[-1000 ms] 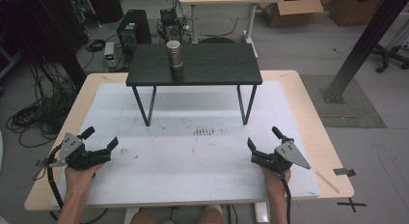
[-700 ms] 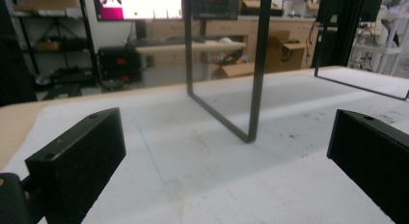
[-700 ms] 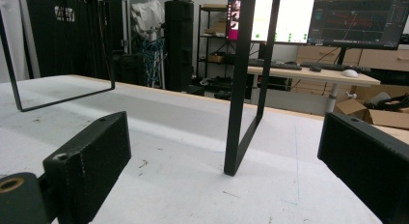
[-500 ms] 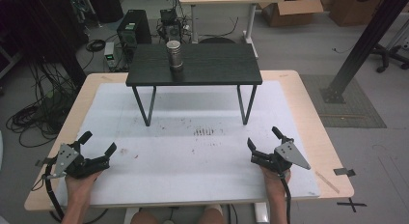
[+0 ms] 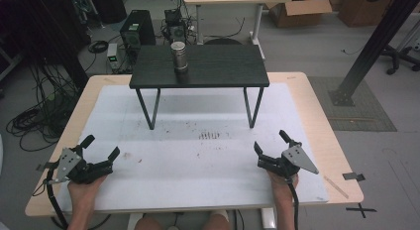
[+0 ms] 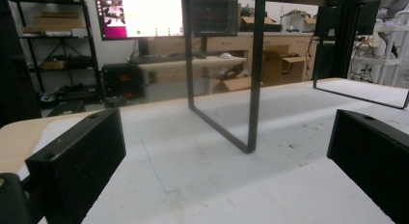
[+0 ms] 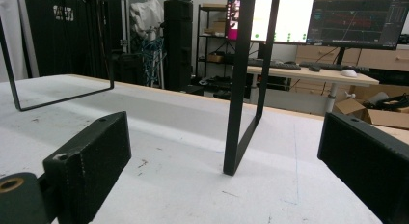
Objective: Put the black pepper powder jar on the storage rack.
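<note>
High view, item one: left gripper (image 5: pixel 101 146), at 7 o'clock on the white-covered wooden counter (image 5: pixel 208 165), jaws spread wide, holding nothing. Item two: right gripper (image 5: pixel 271 148), at 5 o'clock, jaws likewise wide apart and empty. Item three: ribbed metal cylindrical can (image 5: pixel 179 57), standing upright at 12 o'clock on top of the small black slatted table with thin black metal legs (image 5: pixel 198 66), well apart from both grippers.

Left gripper view: one looped black leg (image 6: pixel 253 79) ahead between the jaws, bare counter below. Right gripper view: the other near leg (image 7: pixel 238 89) ahead, same arrangement.

Step in hand, as I judge it: the reach toward the can. Notes for doing it well: I would lift one gripper above the black tabletop before going forward, so the jaws clear its near edge; approach the can level, jaws astride its sides; close around mid-height so it stays upright.
</note>
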Motion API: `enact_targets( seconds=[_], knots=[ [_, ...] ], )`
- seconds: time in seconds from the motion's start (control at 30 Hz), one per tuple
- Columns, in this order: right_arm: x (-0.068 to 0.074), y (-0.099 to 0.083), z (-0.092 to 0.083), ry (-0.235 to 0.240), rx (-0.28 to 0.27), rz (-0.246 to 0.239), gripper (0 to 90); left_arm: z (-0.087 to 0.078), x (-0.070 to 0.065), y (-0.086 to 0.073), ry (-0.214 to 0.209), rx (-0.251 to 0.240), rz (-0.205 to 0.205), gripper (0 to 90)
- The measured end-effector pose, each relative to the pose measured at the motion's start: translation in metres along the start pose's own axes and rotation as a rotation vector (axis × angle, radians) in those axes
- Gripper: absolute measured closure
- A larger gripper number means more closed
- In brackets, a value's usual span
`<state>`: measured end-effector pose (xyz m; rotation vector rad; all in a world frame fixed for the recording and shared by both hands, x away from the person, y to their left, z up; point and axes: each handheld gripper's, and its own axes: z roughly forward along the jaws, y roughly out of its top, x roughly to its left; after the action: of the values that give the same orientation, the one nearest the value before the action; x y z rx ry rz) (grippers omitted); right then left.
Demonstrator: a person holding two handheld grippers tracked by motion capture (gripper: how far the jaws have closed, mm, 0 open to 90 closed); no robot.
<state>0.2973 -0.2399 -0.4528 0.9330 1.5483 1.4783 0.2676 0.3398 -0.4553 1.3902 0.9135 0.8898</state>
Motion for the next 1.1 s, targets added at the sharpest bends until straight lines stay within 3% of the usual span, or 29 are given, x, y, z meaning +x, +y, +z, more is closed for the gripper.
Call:
enact_targets(
  seconds=[1.1],
  knots=[
    [0.0003,-0.0002,-0.0006,-0.008,-0.004,0.002,4.3,-0.0001,0.0001,0.0,0.003,0.001,-0.001,0.2]
  ],
)
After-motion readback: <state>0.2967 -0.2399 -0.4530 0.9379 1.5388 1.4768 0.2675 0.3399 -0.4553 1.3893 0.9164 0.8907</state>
